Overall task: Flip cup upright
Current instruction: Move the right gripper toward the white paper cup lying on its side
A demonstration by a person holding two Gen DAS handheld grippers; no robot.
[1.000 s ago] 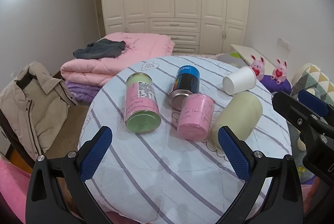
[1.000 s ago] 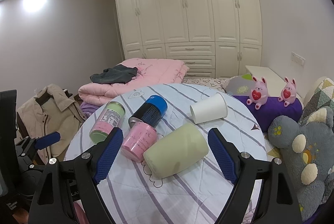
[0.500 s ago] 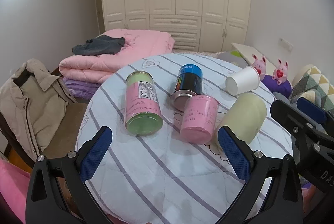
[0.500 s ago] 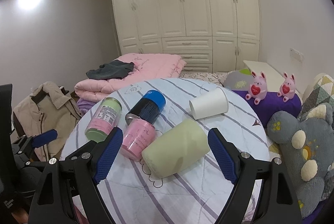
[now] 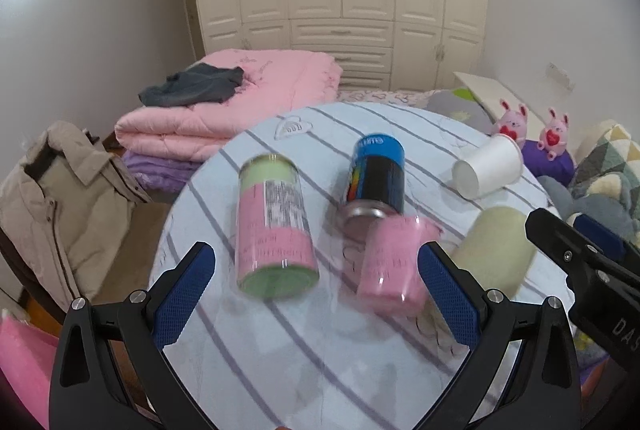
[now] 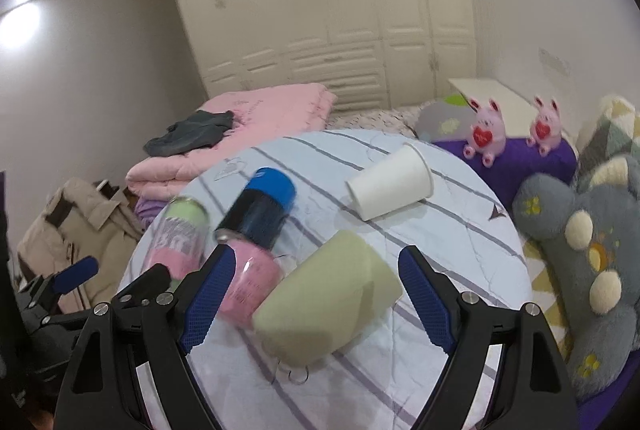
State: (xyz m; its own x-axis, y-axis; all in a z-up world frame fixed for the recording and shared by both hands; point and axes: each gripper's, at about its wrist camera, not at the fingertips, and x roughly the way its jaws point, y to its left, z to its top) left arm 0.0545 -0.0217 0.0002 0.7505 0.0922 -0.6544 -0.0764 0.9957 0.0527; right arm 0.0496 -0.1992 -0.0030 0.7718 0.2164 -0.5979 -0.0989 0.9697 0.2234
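Several cups and cans lie on their sides on a round striped table [image 5: 304, 362]: a pink-and-green can [image 5: 274, 226], a black-and-blue can [image 5: 376, 175], a pink cup [image 5: 394, 264], a pale green cup [image 5: 496, 250] and a white paper cup [image 5: 488, 165]. My left gripper [image 5: 316, 294] is open and empty, above the near table edge, in front of the pink-and-green can. My right gripper [image 6: 316, 294] is open, its fingers on either side of the pale green cup [image 6: 328, 298], apart from it. The white paper cup [image 6: 390, 185] lies beyond.
A beige jacket on a chair [image 5: 52, 201] stands left of the table. Folded pink quilts [image 5: 232, 105] lie behind it. Grey plush cushions [image 6: 592, 258] and two pink plush toys [image 6: 484, 129] sit to the right. White wardrobes fill the back wall.
Both grippers have moved forward, closer to the table. The right gripper has come down around the pale green cup. The cups have not moved.
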